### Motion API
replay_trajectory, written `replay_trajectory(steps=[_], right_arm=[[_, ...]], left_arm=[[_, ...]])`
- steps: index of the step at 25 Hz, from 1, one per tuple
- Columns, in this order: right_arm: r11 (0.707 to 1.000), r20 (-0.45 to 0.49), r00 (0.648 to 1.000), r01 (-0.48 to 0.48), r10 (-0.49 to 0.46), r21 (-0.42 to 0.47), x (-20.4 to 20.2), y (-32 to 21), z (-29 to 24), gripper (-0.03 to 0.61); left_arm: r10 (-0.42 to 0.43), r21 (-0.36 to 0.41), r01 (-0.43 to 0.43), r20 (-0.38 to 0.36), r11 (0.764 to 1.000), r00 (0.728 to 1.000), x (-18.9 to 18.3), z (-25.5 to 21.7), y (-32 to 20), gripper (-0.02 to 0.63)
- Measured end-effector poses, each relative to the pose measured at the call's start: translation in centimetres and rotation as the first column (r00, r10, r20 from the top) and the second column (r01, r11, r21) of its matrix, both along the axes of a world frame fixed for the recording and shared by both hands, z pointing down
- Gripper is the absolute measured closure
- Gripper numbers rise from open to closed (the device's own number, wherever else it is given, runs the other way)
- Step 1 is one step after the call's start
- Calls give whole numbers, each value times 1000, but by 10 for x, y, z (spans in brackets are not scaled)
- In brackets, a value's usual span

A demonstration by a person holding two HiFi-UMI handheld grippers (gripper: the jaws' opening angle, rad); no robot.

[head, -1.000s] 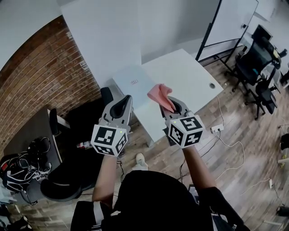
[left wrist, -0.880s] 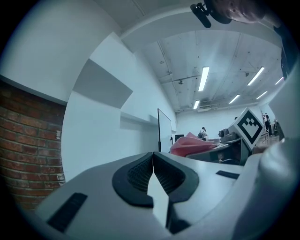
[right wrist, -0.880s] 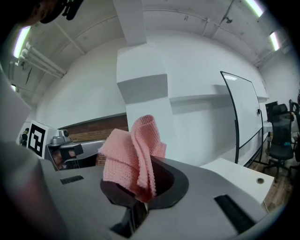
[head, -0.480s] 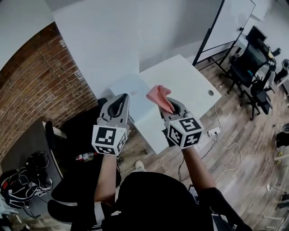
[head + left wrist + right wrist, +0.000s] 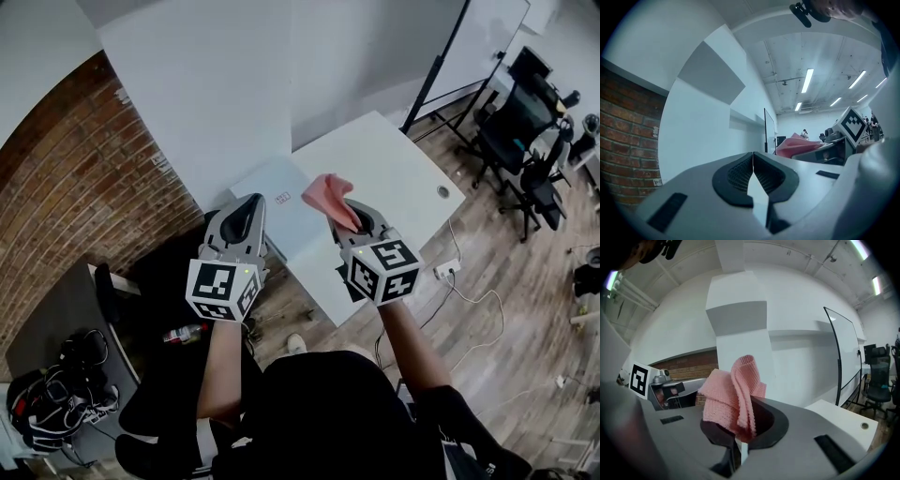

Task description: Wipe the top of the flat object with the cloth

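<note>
A pink knitted cloth (image 5: 330, 199) sticks up out of my right gripper (image 5: 354, 218), which is shut on it; in the right gripper view the cloth (image 5: 733, 397) bunches upward from between the closed jaws. The flat pale object (image 5: 279, 195), with a small red mark near one edge, lies at the near left of the white table (image 5: 394, 173), just beyond both grippers. My left gripper (image 5: 244, 214) is held level with the right one, left of it, jaws shut and empty (image 5: 753, 168). Both are raised above the table's near edge.
A brick wall (image 5: 84, 178) runs along the left, with a dark seat and cables (image 5: 56, 403) below it. A whiteboard on a black stand (image 5: 469, 47) and office chairs (image 5: 530, 103) stand at the right. A power strip and cord (image 5: 450, 272) lie on the wood floor.
The view has shifted slightly, so table and flat object sit a little farther up. Both grippers keep their pose, the right one still holding the cloth.
</note>
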State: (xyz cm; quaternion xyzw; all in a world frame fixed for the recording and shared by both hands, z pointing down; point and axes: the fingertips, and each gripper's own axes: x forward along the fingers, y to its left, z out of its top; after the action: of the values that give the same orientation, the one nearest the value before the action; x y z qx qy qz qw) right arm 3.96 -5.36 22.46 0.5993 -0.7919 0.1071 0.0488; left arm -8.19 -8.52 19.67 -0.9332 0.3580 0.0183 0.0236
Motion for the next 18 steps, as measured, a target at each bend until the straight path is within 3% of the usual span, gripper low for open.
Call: replay_trajectory(steps=[8, 18], right_arm=[[999, -35, 998, 42, -42, -21, -4, -15, 3, 534], [995, 18, 996, 88, -87, -41, 26, -56, 21, 534]], left_arm=[[-31, -34, 30, -28, 999, 999, -8, 10, -12, 600], [-83, -62, 84, 28, 995, 996, 19, 28, -42, 600]])
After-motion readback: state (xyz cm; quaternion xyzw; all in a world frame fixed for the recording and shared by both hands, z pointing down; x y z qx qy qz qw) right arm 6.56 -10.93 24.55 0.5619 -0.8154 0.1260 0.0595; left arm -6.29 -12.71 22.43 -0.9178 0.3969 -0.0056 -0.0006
